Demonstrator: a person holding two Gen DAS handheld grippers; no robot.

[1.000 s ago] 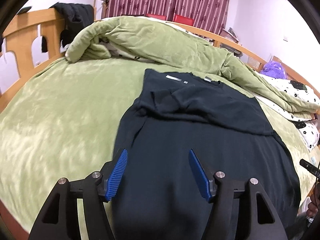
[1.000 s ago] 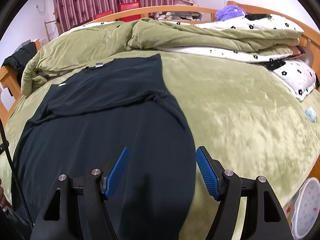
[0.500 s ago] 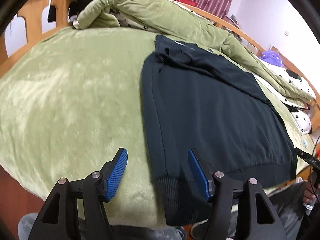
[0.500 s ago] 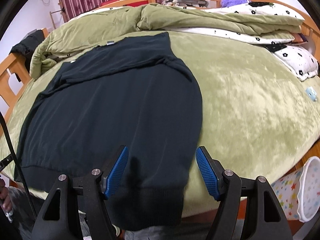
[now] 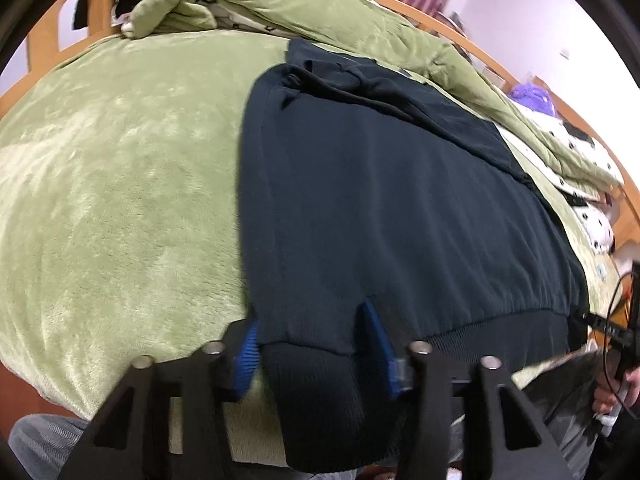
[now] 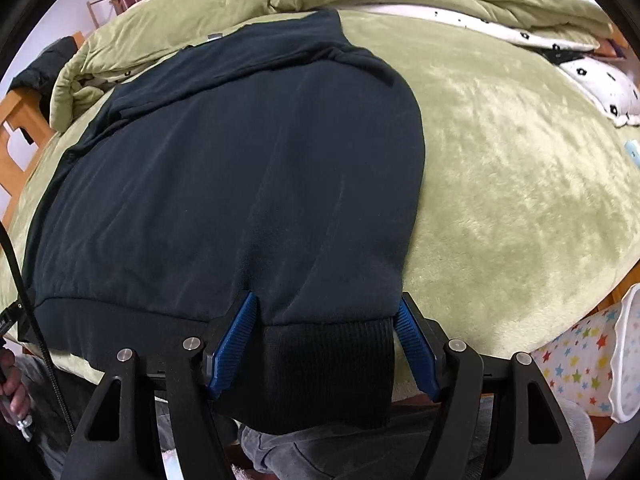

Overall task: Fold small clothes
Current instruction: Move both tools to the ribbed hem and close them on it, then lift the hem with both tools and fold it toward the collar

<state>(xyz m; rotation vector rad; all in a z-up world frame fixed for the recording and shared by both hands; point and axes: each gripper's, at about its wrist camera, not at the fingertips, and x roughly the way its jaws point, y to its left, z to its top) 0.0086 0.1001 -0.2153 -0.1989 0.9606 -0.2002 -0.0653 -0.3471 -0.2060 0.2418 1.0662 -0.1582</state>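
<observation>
Your left gripper (image 5: 310,342) pointed steeply down at the near edge of the bed; its jaws were closing, at a narrow-to-medium gap, with the left corner of the ribbed hem of the dark navy knitted sweatshirt (image 5: 392,208) between them; the blue ribbed pads (image 5: 245,364) lay against the fabric on both sides, and the cloth bunched over the right pad; a firm pinch could not be confirmed.

Your right gripper (image 6: 326,346) pointed steeply down at the same hem; its jaws were closing from a medium-wide gap, with the right corner of the sweatshirt (image 6: 240,176) between them; the left blue pad (image 6: 232,344) touched the fabric; the right pad stood just beside the garment's side edge, touching or nearly so.

The sweatshirt lay flat on the light green plush blanket (image 5: 116,200), extending away from both grippers; its ribbed hem hung over the bed edge directly at the fingertips; its sleeves were folded across the far end of the body; beyond them lay a rumpled green quilt (image 5: 304,16).

To the right of your right gripper, below the bed edge, stood a white bin with coloured stars (image 6: 588,356); grey trousers (image 6: 320,456) showed beneath the right gripper.
</observation>
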